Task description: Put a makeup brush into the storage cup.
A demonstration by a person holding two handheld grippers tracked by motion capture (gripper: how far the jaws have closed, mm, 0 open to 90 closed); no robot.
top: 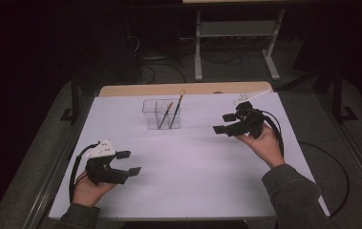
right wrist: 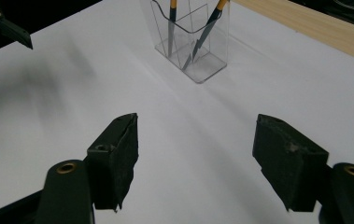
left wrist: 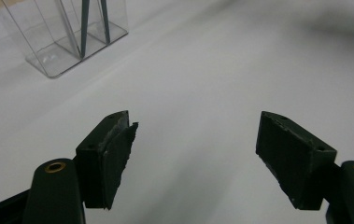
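Note:
A clear plastic holder point(top: 162, 114) stands toward the back of the white sheet point(top: 188, 162), with two dark pencils point(top: 165, 114) leaning in it. My left gripper point(top: 129, 162) rests at the front left, held in a hand, its jaws open and pointing right with nothing between them. In the left gripper view the open jaws point(left wrist: 198, 154) frame bare sheet, with the holder point(left wrist: 48, 42) at the upper left. My right gripper point(top: 223, 123) hovers right of the holder, open and empty, pointing left. In the right gripper view its jaws point(right wrist: 195, 158) stand wide, the holder point(right wrist: 195, 46) ahead.
The sheet covers a wooden table whose bare strip point(top: 135, 89) shows at the back. A thin white stick point(top: 252, 95) lies at the back right corner. Cables trail from both grippers. A metal table frame point(top: 198, 47) stands on the dark floor behind.

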